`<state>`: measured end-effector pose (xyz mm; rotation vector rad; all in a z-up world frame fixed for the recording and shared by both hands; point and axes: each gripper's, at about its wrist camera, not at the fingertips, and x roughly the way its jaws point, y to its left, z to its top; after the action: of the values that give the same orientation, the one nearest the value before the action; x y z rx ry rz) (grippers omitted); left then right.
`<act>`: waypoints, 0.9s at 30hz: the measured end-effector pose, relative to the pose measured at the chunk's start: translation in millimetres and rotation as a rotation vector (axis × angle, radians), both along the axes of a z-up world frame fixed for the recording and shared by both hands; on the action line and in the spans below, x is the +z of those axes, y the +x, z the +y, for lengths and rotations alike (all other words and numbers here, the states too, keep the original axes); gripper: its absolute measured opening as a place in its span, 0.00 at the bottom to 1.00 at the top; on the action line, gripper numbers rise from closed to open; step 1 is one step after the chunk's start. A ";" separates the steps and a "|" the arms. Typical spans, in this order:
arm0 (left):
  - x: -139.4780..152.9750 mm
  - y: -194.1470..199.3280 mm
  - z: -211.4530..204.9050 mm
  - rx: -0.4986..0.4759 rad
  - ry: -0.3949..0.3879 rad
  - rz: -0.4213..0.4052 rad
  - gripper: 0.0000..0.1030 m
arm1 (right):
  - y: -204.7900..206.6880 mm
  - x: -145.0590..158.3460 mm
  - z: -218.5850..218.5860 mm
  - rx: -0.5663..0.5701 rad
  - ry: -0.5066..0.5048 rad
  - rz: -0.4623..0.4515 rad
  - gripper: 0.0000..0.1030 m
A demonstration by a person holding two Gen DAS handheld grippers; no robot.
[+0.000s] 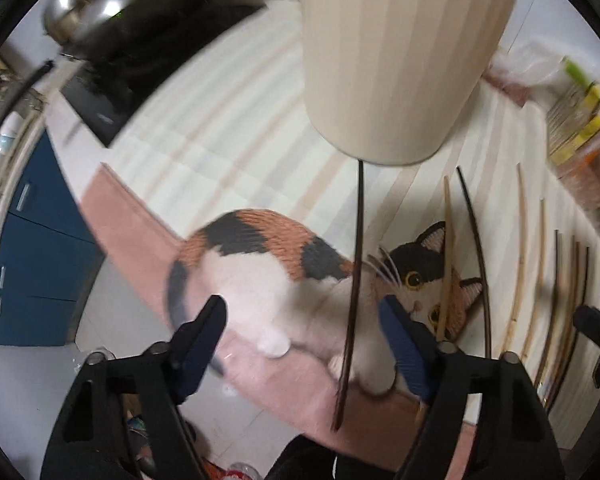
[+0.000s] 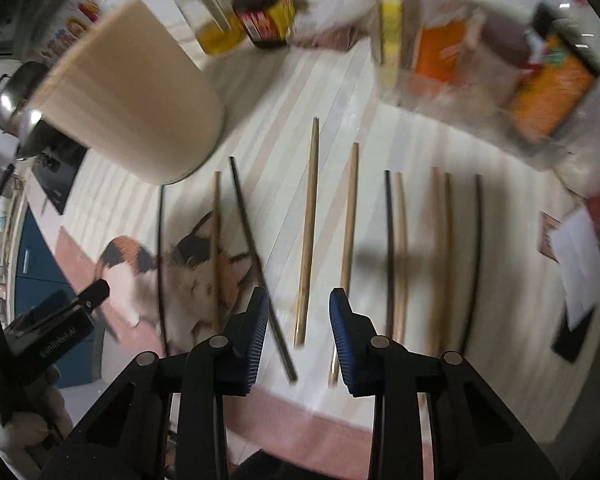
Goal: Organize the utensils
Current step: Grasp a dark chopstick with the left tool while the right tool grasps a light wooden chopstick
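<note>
The left gripper (image 1: 302, 326) has its fingers spread wide, holding nothing, with a dark chopstick (image 1: 354, 292) lying on the table (image 1: 220, 128) between them. The right gripper (image 2: 299, 320) is also released, poised over a bamboo chopstick (image 2: 307, 236). More chopsticks lie in a row on the cat-print mat (image 1: 244, 256), below the ribbed cream holder (image 1: 396, 56). Risk, as I judge it: thin sticks could roll or slip from the pads, or the holder could get knocked. The bottle labels are too blurred to read.
</note>
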<state>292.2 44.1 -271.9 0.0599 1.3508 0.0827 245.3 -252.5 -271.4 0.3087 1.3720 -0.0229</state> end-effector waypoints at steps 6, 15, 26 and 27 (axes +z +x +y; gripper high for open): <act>-41.6 31.3 -5.5 0.017 -0.047 0.087 0.49 | 53.5 -36.0 -1.6 0.005 0.033 0.079 0.32; -62.0 49.1 -8.8 0.016 -0.054 0.115 0.18 | 97.1 -68.8 10.3 0.030 -0.030 0.165 0.32; -58.8 49.7 8.5 0.066 -0.082 0.130 0.03 | 103.8 -77.2 41.4 0.132 -0.106 0.203 0.07; -57.2 47.3 12.4 0.072 -0.091 0.135 0.03 | 98.9 -78.6 43.8 0.145 -0.090 0.218 0.07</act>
<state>339.5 56.4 -329.1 -0.0608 1.4902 0.0788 344.1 -208.6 -350.0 0.1337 1.6022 0.0022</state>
